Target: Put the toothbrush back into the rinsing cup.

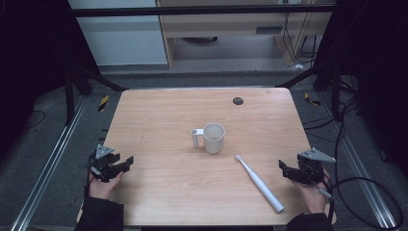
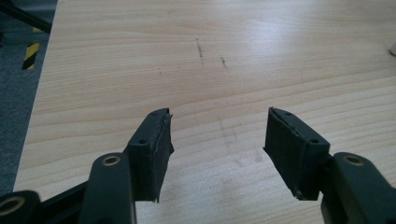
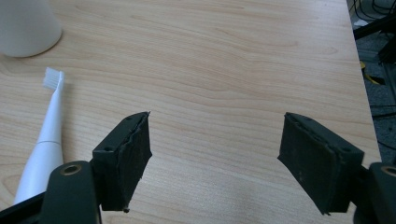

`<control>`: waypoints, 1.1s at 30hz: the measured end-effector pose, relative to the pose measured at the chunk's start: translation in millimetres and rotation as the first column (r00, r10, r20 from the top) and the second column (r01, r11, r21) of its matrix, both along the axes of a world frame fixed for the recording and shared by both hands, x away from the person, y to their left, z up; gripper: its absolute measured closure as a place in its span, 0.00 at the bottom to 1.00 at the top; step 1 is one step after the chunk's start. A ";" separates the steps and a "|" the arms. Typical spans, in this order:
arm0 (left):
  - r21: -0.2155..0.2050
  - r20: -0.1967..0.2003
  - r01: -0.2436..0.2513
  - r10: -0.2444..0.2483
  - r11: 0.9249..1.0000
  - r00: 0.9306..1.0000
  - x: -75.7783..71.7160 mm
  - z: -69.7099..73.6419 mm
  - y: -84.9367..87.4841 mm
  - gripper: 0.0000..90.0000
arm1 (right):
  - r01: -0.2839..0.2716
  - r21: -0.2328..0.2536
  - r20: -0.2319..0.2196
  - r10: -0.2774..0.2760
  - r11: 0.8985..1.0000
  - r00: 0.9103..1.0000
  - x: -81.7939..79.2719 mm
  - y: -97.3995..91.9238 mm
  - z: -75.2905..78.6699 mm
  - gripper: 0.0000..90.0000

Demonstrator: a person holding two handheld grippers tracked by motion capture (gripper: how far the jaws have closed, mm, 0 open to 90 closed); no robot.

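Table [image 1: 159,192]: bare wood, both my grippers parked at its near edge, well apart.

Cup [image 1: 213,137]: white, upright near the middle, handle on its left in the high view. Well ahead of both sets of fingers; in the right gripper view its base sits far up and left of my left finger [image 3: 123,158]. Nothing visible inside it.

Toothbrush [image 1: 258,183]: white, lying flat on the wood, bristle end toward the cup, handle end toward me. It lies just beside the right gripper [image 1: 287,171], outside the left finger, not between the jaws.

Right gripper: jaws wide open, holding nothing; only wood between the pads.

Left gripper [image 1: 124,163]: jaws also wide apart, empty; bare wood between its fingers [image 2: 152,149].

Progress, my reading: the job looks like brush into cup, and nothing is started. Brush untouched, cup empty-looking. Left to do: swing the right fingers over the brush, close, lift, drop it into the cup.
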State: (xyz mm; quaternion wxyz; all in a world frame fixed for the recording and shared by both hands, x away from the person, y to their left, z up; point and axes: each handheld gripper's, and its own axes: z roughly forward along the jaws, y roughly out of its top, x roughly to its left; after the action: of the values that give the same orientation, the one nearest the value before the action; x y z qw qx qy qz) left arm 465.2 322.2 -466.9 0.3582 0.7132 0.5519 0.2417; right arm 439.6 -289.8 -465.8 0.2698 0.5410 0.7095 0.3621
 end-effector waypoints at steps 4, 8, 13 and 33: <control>0.010 -0.021 0.013 -0.013 1.000 1.000 0.8 -2.9 -0.5 0.48 | -0.023 -0.024 -0.024 0.023 0.999 0.999 -1.2 5.3 2.1 0.30; 0.014 -0.022 0.014 -0.014 1.000 1.000 0.8 -2.9 0.2 0.49 | -0.038 -0.031 -0.045 0.037 0.999 0.998 -1.3 8.1 4.8 0.32; 0.016 -0.030 0.021 -0.021 1.000 0.999 1.8 -3.4 1.0 0.49 | -0.064 -0.027 -0.077 0.062 0.998 0.995 -1.6 13.8 12.7 0.35; 0.021 -0.047 0.058 -0.057 0.998 0.997 3.6 -6.1 -6.7 0.48 | -0.203 -0.038 -0.190 0.192 0.979 0.963 -4.2 51.8 35.1 0.41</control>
State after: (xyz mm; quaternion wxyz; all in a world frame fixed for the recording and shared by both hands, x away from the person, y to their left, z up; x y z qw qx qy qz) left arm 468.7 315.5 -473.1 0.3441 0.7382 0.5365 0.2210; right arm 435.4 -238.0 -430.7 0.1806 0.4910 0.7920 0.3148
